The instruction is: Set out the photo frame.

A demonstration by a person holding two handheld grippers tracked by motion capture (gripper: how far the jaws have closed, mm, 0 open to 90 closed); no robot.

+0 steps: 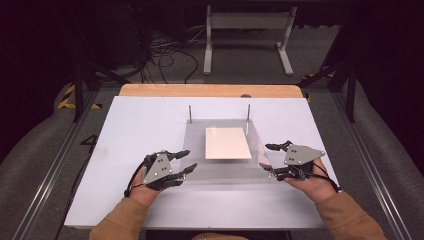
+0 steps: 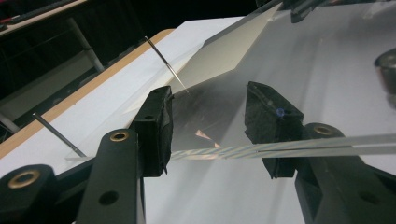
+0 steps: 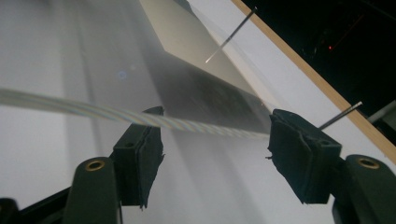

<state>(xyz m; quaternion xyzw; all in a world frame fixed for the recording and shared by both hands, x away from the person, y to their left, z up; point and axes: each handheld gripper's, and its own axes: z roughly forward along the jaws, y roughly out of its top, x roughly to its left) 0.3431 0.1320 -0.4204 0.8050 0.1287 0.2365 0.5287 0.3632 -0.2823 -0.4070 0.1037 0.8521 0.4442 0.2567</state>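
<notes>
A clear sheet point(image 1: 220, 172) lies on the white table cover point(image 1: 130, 120), its far edge at two upright metal pins point(image 1: 190, 113), with a pale card point(image 1: 227, 143) lying within its outline, whether on it or under it cannot be told. Left gripper point(image 1: 187, 161) and right gripper point(image 1: 267, 159) stand at its near corners, both with jaws apart. In each gripper view the sheet's near edge point(image 2: 280, 149) runs between the pads, apparently untouched. Judged step: taking hold of the near edge. Recommended: close both grippers together, pads square on the edge, lift evenly so the sheet neither bows nor drags on the pins
</notes>
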